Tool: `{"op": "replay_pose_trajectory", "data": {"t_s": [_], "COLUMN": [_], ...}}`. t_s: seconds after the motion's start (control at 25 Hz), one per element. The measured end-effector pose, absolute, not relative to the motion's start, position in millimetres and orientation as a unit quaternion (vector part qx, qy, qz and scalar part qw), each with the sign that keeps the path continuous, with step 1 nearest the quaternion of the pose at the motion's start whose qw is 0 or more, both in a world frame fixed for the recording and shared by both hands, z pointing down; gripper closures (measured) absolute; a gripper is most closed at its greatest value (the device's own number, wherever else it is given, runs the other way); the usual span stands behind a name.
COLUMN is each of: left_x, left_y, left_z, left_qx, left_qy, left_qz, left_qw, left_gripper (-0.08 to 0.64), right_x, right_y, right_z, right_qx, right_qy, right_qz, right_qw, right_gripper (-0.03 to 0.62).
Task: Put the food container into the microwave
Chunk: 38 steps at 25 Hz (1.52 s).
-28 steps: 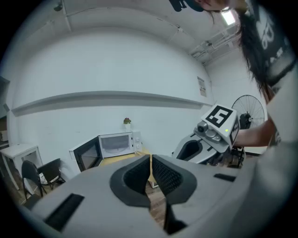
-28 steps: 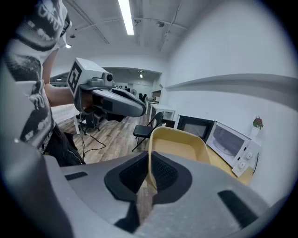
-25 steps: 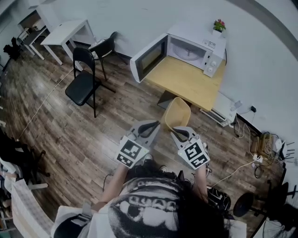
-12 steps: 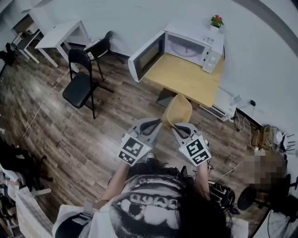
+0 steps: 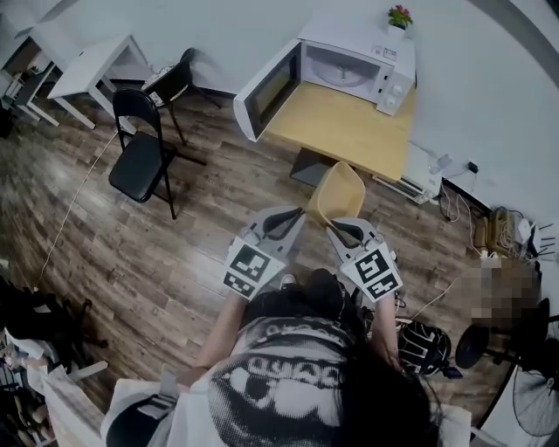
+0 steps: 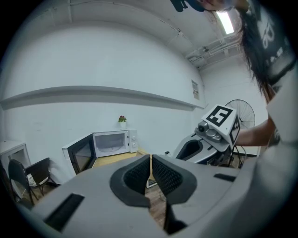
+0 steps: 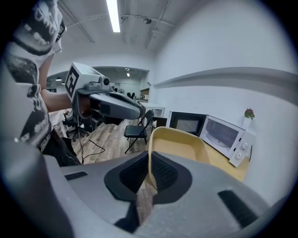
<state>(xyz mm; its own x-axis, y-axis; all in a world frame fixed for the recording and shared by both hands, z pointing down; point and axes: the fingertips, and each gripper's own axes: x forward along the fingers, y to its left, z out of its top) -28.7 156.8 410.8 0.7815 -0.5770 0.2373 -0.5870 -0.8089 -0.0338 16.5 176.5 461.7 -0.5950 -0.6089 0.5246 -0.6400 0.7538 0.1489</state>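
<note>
Approach: we stand nearer the open microwave (image 5: 354,65) than before; right gripper (image 5: 343,229) pinches the rim of the yellow food container (image 5: 341,194), left gripper (image 5: 284,218) closed, empty; insertion pending.

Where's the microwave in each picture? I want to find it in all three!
Head view: the microwave is at the top, right of the middle, with its door open to the left.
Left gripper view: the microwave is left of the middle, just above the jaws.
Right gripper view: the microwave is at the right side.
Shared landmark: the little potted plant standing on top of it.
</note>
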Motion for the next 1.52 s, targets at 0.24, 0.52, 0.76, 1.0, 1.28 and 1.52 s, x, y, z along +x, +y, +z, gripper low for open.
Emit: {"op": "replay_pose_trajectory", "data": {"t_s": [0.24,0.52,0.76,1.0,1.28,1.52], "left_x": [-22,-19,-21,-8,20,35], "left_y": [139,98,35,-30,-88,-126], "left_z": [420,432,434,427,427,430], "left_qx": [0.946,0.943,0.932,0.924,0.921,0.914], "left_qy": [-0.297,-0.305,-0.334,-0.358,-0.362,-0.376], "left_qz": [0.122,0.129,0.136,0.132,0.14,0.148], "left_qw": [0.033,0.045,0.043,0.041,0.042,0.039], "left_gripper": [0.548,0.548,0.548,0.548,0.548,0.548], "right_x": [23,27,34,48,69,89], "right_y": [162,118,49,-16,-79,-120], "right_z": [469,482,486,484,487,496], "right_qx": [0.356,0.342,0.324,0.3,0.282,0.273], "right_qy": [-0.888,-0.891,-0.898,-0.905,-0.909,-0.912], "right_qz": [0.04,0.049,0.041,0.033,0.033,0.032], "right_qw": [0.289,0.295,0.296,0.301,0.305,0.306], "right_gripper": [0.566,0.567,0.568,0.567,0.567,0.568]}}
